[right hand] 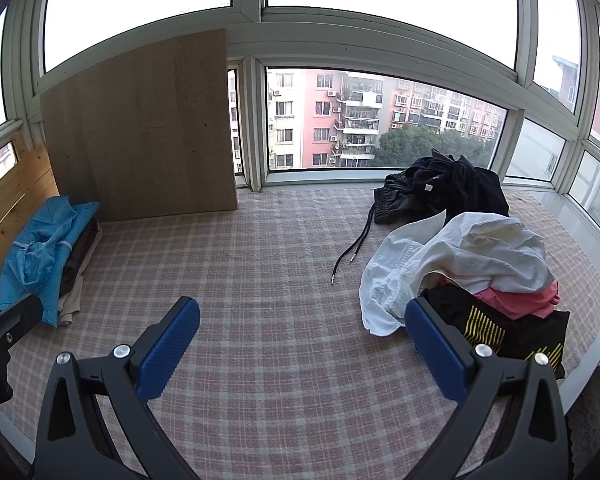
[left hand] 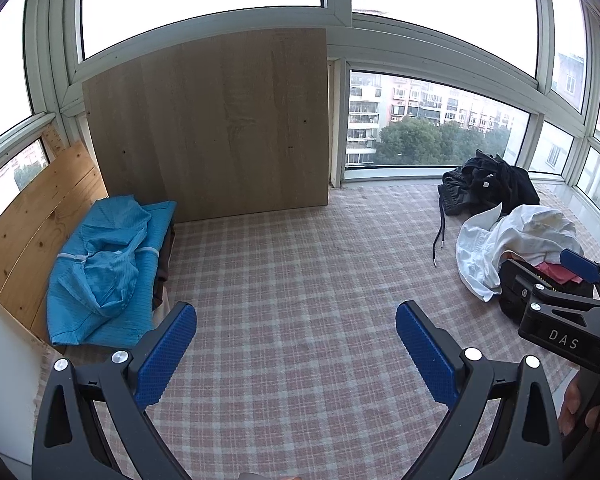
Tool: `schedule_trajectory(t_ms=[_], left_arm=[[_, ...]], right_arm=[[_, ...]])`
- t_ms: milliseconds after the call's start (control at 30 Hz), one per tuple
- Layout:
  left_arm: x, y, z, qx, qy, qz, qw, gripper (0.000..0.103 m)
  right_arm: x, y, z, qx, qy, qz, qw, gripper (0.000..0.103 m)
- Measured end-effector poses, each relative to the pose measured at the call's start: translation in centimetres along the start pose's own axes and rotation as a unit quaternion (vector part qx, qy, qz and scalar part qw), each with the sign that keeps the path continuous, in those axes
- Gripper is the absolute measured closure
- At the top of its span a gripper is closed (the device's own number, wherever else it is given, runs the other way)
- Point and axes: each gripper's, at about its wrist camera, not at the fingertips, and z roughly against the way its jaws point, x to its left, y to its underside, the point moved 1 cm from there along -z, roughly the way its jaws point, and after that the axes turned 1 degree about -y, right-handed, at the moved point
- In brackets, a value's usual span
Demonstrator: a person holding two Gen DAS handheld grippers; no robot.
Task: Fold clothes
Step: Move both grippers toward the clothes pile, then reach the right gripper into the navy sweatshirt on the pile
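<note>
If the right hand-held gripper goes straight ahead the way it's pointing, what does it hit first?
Probably the bare checked cloth: the open right hand-held gripper points down at it, between the white garment and blue garment. Depth is uncertain.

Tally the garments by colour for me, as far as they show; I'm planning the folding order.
Blue: 1
Brown, under the blue: 1
Beige, under the blue: 1
Black: 2
White: 1
Pink: 1
Total: 7, though bunched piles may hide more.

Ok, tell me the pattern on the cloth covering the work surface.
Pink-and-grey plaid cloth, clearest in the right wrist view.
</note>
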Motion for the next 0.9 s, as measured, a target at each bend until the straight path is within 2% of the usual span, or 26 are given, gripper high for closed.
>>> schedule_trajectory(t_ms=[467, 900], left_arm=[[-3.4, -0.1, 0.4, 0.004, 0.017, -0.014, 0.9997, 0.002], [-10.7, -0.8, 0.5, 0.01, 0.016, -0.027, 0.9995, 0.002]], right_arm=[[-3.3, 0.1, 1.1, 0.003, 0.026, -0.006, 1.0, 0.0], [-11.0, -0.5, 0.8, 0.007, 0.021, -0.016, 1.0, 0.0]])
